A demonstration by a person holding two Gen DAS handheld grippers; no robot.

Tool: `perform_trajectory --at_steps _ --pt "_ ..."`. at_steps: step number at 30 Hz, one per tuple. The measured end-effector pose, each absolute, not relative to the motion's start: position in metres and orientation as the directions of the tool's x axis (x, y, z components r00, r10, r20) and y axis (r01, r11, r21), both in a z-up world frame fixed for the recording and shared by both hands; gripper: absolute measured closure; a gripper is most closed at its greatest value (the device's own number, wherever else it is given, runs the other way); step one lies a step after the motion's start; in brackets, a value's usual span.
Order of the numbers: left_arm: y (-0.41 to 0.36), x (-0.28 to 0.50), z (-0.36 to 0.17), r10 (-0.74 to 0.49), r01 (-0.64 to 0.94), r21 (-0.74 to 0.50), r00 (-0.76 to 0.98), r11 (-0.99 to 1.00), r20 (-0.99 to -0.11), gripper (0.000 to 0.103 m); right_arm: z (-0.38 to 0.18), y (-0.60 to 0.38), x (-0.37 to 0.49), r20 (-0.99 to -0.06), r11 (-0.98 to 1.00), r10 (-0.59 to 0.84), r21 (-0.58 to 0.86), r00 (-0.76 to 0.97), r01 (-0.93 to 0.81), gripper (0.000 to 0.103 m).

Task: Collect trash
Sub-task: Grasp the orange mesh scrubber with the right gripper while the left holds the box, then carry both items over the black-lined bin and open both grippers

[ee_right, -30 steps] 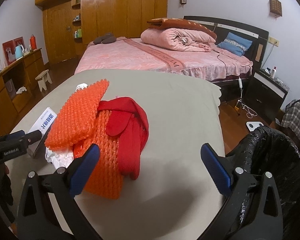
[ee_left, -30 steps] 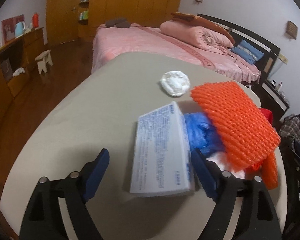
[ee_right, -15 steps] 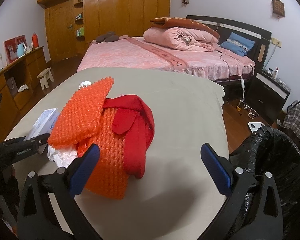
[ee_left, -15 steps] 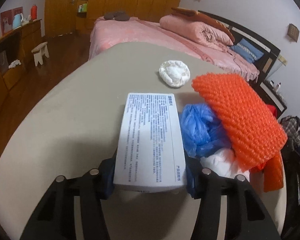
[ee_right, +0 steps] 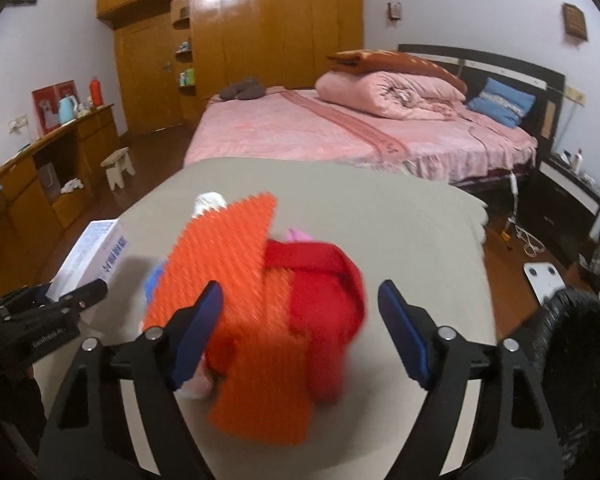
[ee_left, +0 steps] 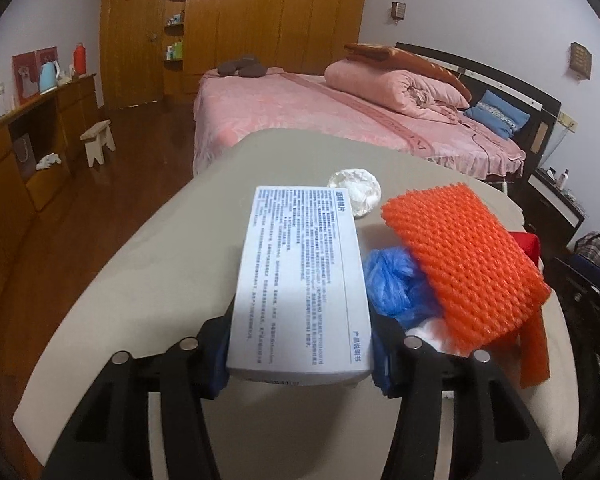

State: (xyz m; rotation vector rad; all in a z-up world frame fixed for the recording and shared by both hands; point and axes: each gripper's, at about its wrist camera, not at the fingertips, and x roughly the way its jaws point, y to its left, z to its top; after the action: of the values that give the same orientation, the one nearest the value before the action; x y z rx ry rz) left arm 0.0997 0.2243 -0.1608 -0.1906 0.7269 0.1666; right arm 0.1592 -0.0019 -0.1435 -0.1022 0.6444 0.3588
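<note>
My left gripper [ee_left: 300, 354] is shut on a white printed box [ee_left: 300, 280] and holds it lifted above the beige table [ee_left: 160, 280]; the box also shows in the right wrist view [ee_right: 94, 254]. Right of it lie a blue plastic bag [ee_left: 392, 286], orange foam netting [ee_left: 464, 264] and a white crumpled wad [ee_left: 354, 190]. My right gripper [ee_right: 302, 328] is open, its jaws around the pile of orange netting [ee_right: 228, 256] and red cloth [ee_right: 324, 280].
A black-lined trash bin [ee_right: 576, 352] stands at the table's right edge. A pink bed [ee_left: 340, 120] lies beyond the table. A wooden sideboard [ee_left: 28, 148] and a small stool [ee_left: 98, 142] stand left. A bedside table [ee_right: 568, 196] and a white scale [ee_right: 542, 276] are at right.
My left gripper closed on the white box and lifted it off the table. My right gripper moved forward over the orange netting and red cloth and narrowed.
</note>
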Motion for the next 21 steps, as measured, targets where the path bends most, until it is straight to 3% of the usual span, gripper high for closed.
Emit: perform_trajectory --at_steps 4,6,9,21 --pt "0.225 0.103 -0.157 0.101 -0.225 -0.103 0.74 0.969 -0.665 0.049 -0.147 0.013 0.171 -0.639 0.912 0.337 0.039 0.692 -0.408 0.047" --pt "0.224 0.103 -0.155 0.104 -0.224 -0.099 0.742 0.969 -0.662 0.049 -0.152 0.018 0.173 -0.665 0.892 0.366 0.052 0.651 -0.448 0.074" --pt "0.222 0.103 -0.152 0.106 -0.222 -0.094 0.744 0.971 -0.66 0.049 -0.15 0.019 0.169 -0.661 0.874 0.4 0.066 0.635 -0.482 0.088" --pt "0.192 0.097 -0.115 0.098 -0.183 -0.081 0.79 0.98 -0.606 0.049 -0.088 -0.026 0.143 -0.544 0.862 0.48 0.144 0.689 -0.487 0.089"
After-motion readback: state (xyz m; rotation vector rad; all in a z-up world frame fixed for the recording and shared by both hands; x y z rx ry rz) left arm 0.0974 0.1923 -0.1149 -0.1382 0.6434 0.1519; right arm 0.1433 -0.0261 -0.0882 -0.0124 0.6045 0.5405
